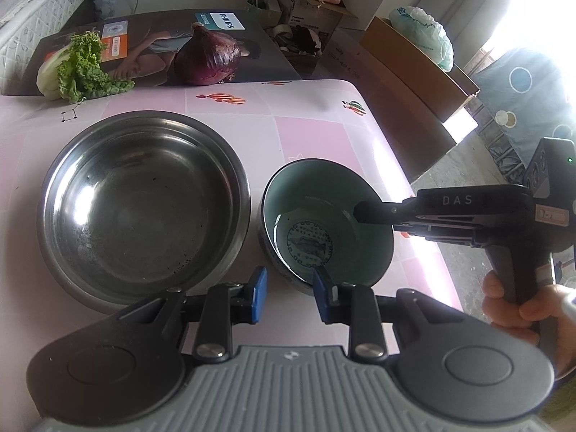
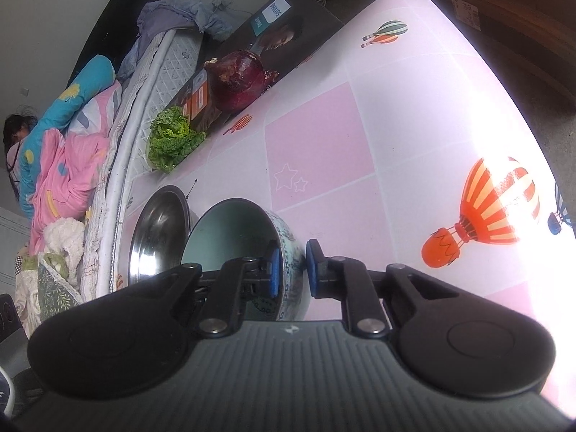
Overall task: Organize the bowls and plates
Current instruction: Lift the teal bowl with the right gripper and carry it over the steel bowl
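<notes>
A large steel bowl [image 1: 144, 205] sits on the pink table at the left. A smaller green-glazed ceramic bowl [image 1: 324, 223] stands just to its right. My left gripper [image 1: 289, 297] is open, hovering near the front of the green bowl, its right finger at the near rim. My right gripper [image 1: 374, 212] comes in from the right with one finger inside the green bowl. In the right wrist view the right gripper [image 2: 291, 270] straddles the green bowl's wall [image 2: 288, 248], jaws not closed on it. The steel bowl [image 2: 158, 237] is beyond it.
A red onion [image 1: 208, 55] and a lettuce [image 1: 79, 68] lie on a Philips box [image 1: 223, 21] at the table's far edge. The table's right edge [image 1: 406, 165] drops to the floor, with cardboard boxes [image 1: 414, 61] beyond. A bed [image 2: 144, 108] runs along the far side.
</notes>
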### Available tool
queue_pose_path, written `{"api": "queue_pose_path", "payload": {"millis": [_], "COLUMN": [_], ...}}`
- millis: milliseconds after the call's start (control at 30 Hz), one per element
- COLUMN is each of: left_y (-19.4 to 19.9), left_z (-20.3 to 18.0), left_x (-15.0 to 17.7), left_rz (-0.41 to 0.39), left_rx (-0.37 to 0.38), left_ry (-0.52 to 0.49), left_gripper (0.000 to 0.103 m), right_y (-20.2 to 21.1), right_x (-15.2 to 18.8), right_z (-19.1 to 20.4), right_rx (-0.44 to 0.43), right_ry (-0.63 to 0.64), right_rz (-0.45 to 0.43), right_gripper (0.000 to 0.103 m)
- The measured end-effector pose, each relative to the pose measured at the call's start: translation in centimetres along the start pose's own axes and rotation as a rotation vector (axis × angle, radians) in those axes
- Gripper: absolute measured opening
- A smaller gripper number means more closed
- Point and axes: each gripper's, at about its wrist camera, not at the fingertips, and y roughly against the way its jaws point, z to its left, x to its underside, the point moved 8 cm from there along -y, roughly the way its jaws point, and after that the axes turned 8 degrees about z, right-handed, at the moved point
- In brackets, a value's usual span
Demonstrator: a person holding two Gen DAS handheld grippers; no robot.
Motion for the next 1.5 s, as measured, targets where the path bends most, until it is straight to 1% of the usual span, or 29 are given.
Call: {"api": "queue_pose_path", "payload": {"millis": [100,167,233,500,700,800,900,967,1033,1133,1300,1500], "left_y": [0.0,0.0,0.0,-0.6,-2.3,-2.9,-3.2,-3.5,-3.8,-4.3,-4.9,-5.1], "left_z": [-0.2,-0.5,-0.9,-2.6,-3.3,-3.6,-3.9,-4.0,-4.0,-3.9,-3.5,-3.6], "left_x": [0.0,0.1,0.2,0.4,0.7,0.6,0.2,0.1,-0.1,-0.2,-0.3,-0.3], "left_rz": [-0.001,0.004,0.006,0.02,0.059,0.067,0.065,0.066,0.068,0.07,0.083,0.079], "left_rx": [0.005,0.01,0.012,0.026,0.044,0.041,0.026,0.017,0.003,-0.023,-0.017,-0.026], "left_ry": [-0.001,-0.004,-0.016,-0.047,-0.037,-0.037,-0.047,-0.045,-0.041,-0.037,-0.007,0.004], "left_gripper": [0.028,0.033,0.035,0.035,0.035,0.035,0.032,0.026,0.024,0.018,0.015,0.014], "right_y": [0.5,1.0,1.5,3.9,4.8,4.9,4.9,4.9,5.0,5.0,4.8,4.7], "right_x": [0.6,1.0,1.4,3.4,4.2,4.3,4.3,4.3,4.3,4.3,4.3,4.3], "right_z": [-0.4,-0.8,-1.2,-3.2,-4.4,-4.4,-4.3,-4.3,-4.3,-4.4,-4.5,-4.5], "right_rx": [0.01,0.02,0.025,0.041,0.015,0.01,0.016,0.013,0.01,0.009,0.012,0.013], "right_ry": [0.01,0.012,0.012,0.013,-0.013,-0.021,-0.023,-0.029,-0.032,-0.037,-0.047,-0.057], "right_rz": [0.005,0.006,0.007,0.015,0.021,0.018,0.013,0.009,0.003,-0.008,-0.02,-0.027], "right_gripper": [0.013,0.013,0.013,0.013,0.014,0.015,0.015,0.015,0.015,0.015,0.015,0.016]}}
